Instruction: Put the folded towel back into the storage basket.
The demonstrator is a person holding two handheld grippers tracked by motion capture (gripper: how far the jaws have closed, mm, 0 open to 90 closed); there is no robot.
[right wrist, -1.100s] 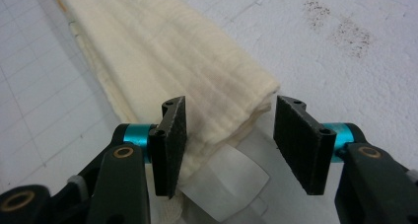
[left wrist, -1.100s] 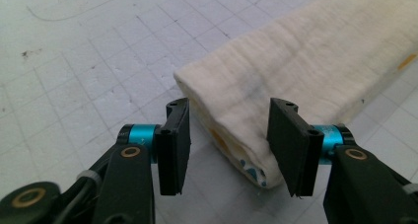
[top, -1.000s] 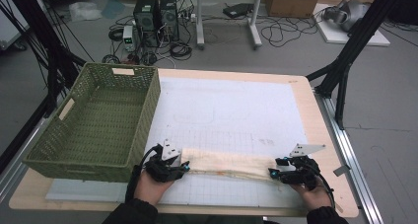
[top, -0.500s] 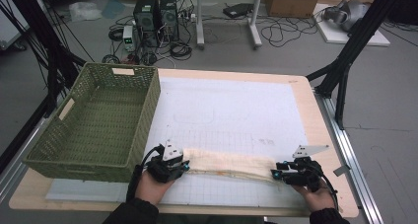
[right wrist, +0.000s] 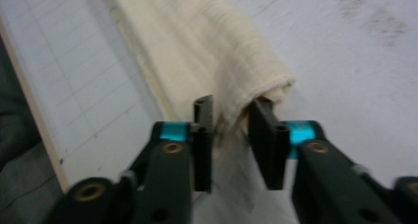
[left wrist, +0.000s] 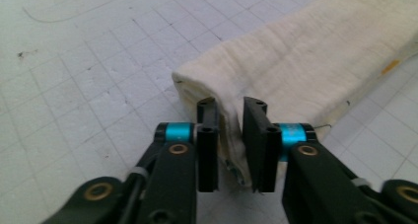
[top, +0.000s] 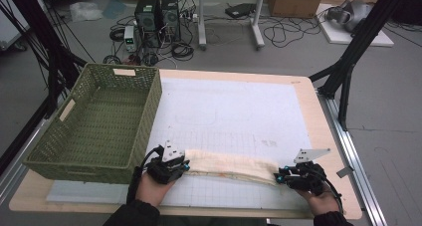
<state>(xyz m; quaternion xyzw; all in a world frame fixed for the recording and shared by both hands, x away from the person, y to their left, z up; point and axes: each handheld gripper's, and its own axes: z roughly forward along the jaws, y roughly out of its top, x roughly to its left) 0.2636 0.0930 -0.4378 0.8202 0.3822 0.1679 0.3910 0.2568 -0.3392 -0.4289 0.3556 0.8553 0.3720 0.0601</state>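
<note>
Both sets of fingers have just opened a little after squeezing. The left gripper [left wrist: 230,145] and the right gripper [right wrist: 231,145] each pinch 1 end of the cream cloth [top: 231,165], so it seems ready to lift. It lies soft, ribbed and folded long on the white worktop [top: 239,106], beside the green woven basket [top: 97,124].

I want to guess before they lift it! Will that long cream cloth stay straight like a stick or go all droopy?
Probably droopy. The cream cloth is soft, folded fabric with rounded, squashy ends, so its middle would likely sag between the left hand-held gripper and the right hand-held gripper. It looks light for its length. It seems unlikely to roll, since it lies flattish on the table.
</note>
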